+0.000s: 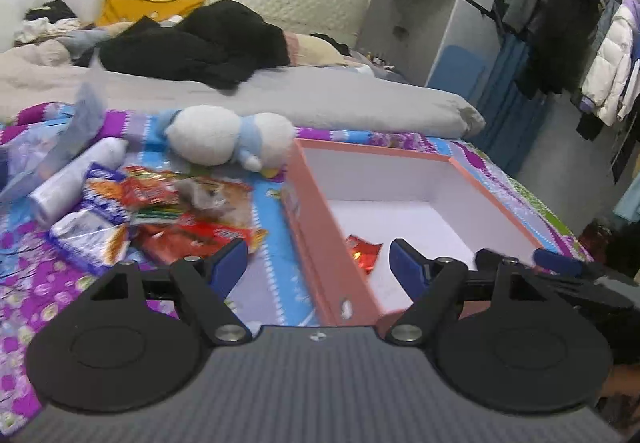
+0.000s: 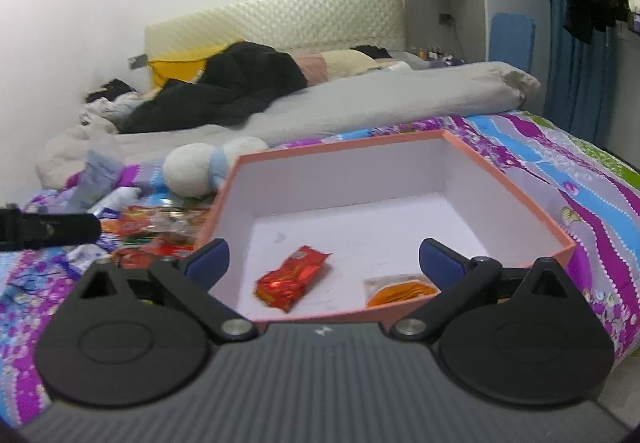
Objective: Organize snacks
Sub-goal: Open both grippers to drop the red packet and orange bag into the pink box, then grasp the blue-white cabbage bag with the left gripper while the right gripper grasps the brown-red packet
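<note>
Your right gripper [image 2: 323, 261] has its blue-padded jaws spread wide with nothing between them, hanging over the near edge of the salmon-pink cardboard box with a white inside [image 2: 460, 141]. Just beyond the pads, on the box floor, a red foil snack packet [image 2: 292, 279] lies a little left of centre, and a clear packet with orange contents [image 2: 400, 289] lies to its right, near the right pad.

Your left gripper [image 1: 318, 263] also has its jaws released and empty; they straddle the box's near left wall, the left pad over the bedspread and the right pad over the box. Part of the red foil packet shows between them inside the box.

To the left of the box, a loose heap of snack packets in red, orange, purple and white wrappers [image 1: 160, 211] lies on the purple, blue and grey patterned bedspread [image 1: 272, 283]. A white cylindrical roll [image 1: 76, 179] rests at the heap's far left. A white and pale blue plush toy [image 1: 224, 137] lies farther away, touching the box's far left corner. Farther still, a grey rolled duvet [image 1: 320, 99] stretches across the bed, with a black coat [image 1: 192, 43] beyond it
</note>
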Demonstrator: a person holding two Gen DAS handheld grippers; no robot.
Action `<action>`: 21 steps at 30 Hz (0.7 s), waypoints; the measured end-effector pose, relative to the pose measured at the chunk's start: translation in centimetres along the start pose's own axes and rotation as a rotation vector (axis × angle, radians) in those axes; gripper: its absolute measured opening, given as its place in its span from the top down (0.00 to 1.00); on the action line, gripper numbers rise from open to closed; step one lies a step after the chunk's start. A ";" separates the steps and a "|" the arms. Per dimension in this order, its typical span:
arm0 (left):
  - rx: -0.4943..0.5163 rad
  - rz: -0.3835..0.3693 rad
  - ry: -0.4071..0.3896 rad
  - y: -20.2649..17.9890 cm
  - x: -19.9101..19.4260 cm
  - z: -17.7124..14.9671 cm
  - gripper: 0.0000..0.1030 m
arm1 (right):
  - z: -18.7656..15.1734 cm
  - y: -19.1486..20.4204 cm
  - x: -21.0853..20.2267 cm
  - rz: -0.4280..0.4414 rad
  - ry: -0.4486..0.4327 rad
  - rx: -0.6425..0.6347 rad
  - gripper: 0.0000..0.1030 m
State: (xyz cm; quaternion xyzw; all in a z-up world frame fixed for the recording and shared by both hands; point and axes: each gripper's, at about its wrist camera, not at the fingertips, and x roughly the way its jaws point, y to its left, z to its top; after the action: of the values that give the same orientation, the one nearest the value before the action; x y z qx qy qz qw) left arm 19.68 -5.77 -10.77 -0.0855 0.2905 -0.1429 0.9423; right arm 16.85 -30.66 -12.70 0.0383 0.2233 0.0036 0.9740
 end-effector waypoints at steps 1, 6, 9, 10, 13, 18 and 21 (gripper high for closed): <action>0.011 0.008 0.000 0.3 -0.5 -0.5 0.21 | -0.3 0.4 -0.6 -0.018 -0.011 -0.001 0.00; 0.023 0.053 0.004 2.4 -3.4 -2.8 0.21 | -2.4 2.8 -3.5 0.041 -0.035 0.002 0.00; 0.026 0.092 -0.004 3.8 -5.4 -3.6 0.21 | -3.7 4.6 -5.0 0.080 -0.035 -0.040 0.00; 0.027 0.107 -0.008 4.2 -5.9 -3.6 0.21 | -4.0 5.2 -5.3 0.088 -0.030 -0.046 0.00; 0.014 0.152 -0.031 5.8 -7.8 -3.7 0.19 | -4.8 6.5 -6.2 0.141 -0.012 -0.063 0.00; -0.045 0.179 -0.036 8.4 -10.3 -4.4 0.18 | -6.0 8.7 -6.5 0.186 0.034 -0.084 0.00; -0.068 0.200 -0.022 9.5 -11.1 -5.1 0.18 | -6.9 9.5 -6.8 0.196 0.051 -0.087 0.00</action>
State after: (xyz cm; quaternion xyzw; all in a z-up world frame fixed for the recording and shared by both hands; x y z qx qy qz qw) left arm 10.09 6.35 -11.52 -0.0894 0.2920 -0.0373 0.9515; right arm 7.84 -20.90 -15.21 0.0177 0.2429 0.1094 0.9637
